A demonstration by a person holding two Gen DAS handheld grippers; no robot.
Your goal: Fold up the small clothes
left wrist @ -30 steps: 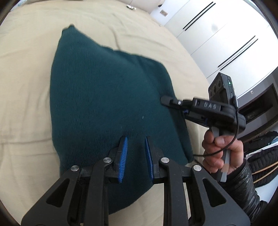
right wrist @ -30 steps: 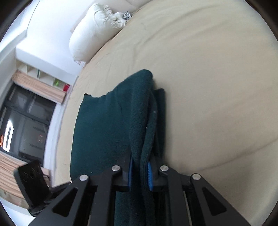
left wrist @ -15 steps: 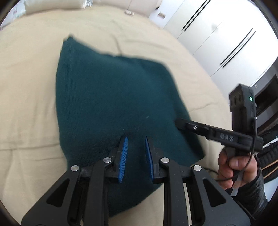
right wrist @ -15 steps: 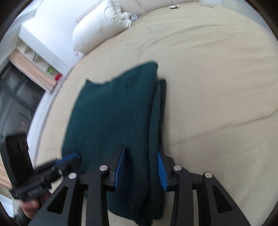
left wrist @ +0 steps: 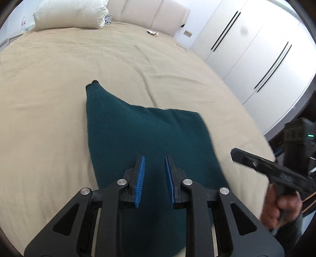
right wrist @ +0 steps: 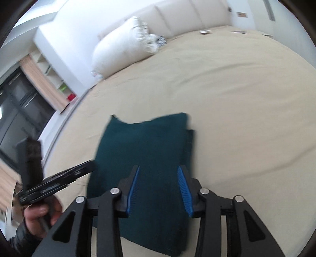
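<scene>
Dark teal knit garment [left wrist: 150, 138] folded mid-frame on beige bed [left wrist: 49, 79]. Left tongs [left wrist: 154, 170] and right tongs [right wrist: 159, 178] spread apart, holding nothing. Probably soft, light, floppy; best pinched at doubled edges.

**Camera setup: two wrist fisheyes over the bed**

Left wrist cam rides behind the left gripper [left wrist: 153, 164], above the bed's near edge, looking down and toward the headboard [left wrist: 150, 17]; wardrobe doors [left wrist: 256, 59] run along its right side. Right wrist cam sits behind the right gripper [right wrist: 159, 175], same direction, angled toward the bed's left edge and the window [right wrist: 17, 110]. Both sit close above the folded green sweater [left wrist: 150, 142] [right wrist: 150, 150]. Shared: sweater, bed sheet [left wrist: 49, 98] [right wrist: 246, 98], pillow [left wrist: 71, 15] [right wrist: 122, 51]. Each cam catches the other gripper at its frame edge.
</scene>
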